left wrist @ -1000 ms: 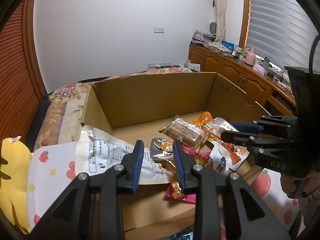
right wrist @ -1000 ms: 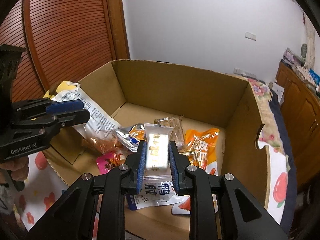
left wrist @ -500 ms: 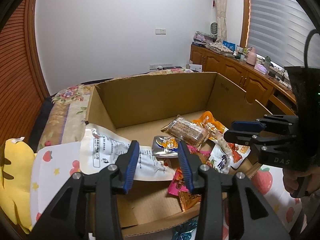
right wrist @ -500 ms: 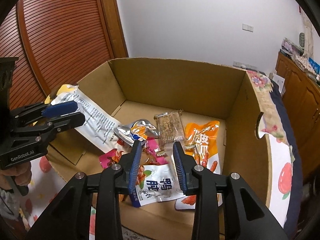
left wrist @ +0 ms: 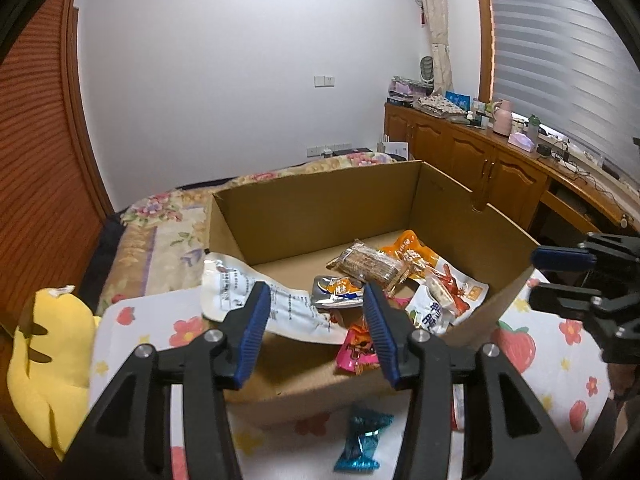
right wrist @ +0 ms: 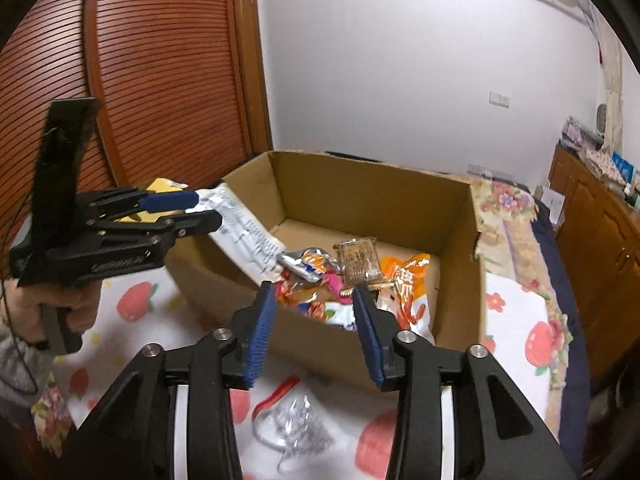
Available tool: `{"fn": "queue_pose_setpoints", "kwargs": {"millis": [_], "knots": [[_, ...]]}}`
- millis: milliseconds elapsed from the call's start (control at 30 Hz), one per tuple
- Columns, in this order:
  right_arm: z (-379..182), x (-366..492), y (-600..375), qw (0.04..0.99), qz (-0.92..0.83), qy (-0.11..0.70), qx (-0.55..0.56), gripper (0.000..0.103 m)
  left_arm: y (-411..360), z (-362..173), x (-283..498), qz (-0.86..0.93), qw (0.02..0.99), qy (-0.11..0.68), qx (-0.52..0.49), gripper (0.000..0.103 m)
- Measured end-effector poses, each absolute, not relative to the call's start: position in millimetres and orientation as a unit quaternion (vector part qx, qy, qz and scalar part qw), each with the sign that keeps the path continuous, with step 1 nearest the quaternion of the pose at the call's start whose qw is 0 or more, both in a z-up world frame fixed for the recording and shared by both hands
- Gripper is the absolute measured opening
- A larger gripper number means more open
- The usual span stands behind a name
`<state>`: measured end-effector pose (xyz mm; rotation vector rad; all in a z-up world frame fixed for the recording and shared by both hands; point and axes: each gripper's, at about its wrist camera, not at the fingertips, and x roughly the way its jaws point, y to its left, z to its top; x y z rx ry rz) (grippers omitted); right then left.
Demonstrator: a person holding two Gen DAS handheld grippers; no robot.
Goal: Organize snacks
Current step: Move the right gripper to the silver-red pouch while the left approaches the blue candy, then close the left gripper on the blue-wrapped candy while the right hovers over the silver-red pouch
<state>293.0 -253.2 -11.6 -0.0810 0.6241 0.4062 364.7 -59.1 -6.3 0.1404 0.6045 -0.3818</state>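
Both your grippers hang empty in front of the box (left wrist: 460, 208): the left gripper (left wrist: 316, 326) and the right gripper (right wrist: 314, 330) have their jaws opening, about half spread, with nothing between the pads. Most snacks already lie heaped on the box floor near its front wall, and two wait outside on the sheet (left wrist: 560, 360): a blue candy (left wrist: 360, 440) below your left gripper and a clear packet (right wrist: 294, 424) below your right. The likely trouble is the white pouch (left wrist: 276, 306), which drapes over the box's left rim with one end hanging outside; brush it as you reach down and it may slide out. The clear packet is crinkly and blurred here, so a shallow pinch could slip off it. The white pouch's long axis runs from the left rim down toward the heap in the middle. The candy's long axis runs roughly toward and away from you, twisted ends fore and aft.
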Motion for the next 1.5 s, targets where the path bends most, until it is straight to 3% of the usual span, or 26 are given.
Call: {"fn": "queue_pose_setpoints", "kwargs": {"millis": [367,900,1500], "knots": [[-38.6,249.3,-261.7,0.924,0.195,0.326,-0.051,0.055,-43.1,-14.6,315.7,-0.192,0.933,0.297,0.073,0.055],[-125.3,269.0,-250.2,0.880,0.203,0.419,-0.095,0.060,-27.3,-106.4,297.9,-0.185,0.907,0.374,0.053,0.055],[-131.3,267.1,-239.6,0.867,0.223,0.428,-0.126,0.068,-37.4,-119.7,296.0,-0.197,0.901,0.381,0.068,0.055]]}}
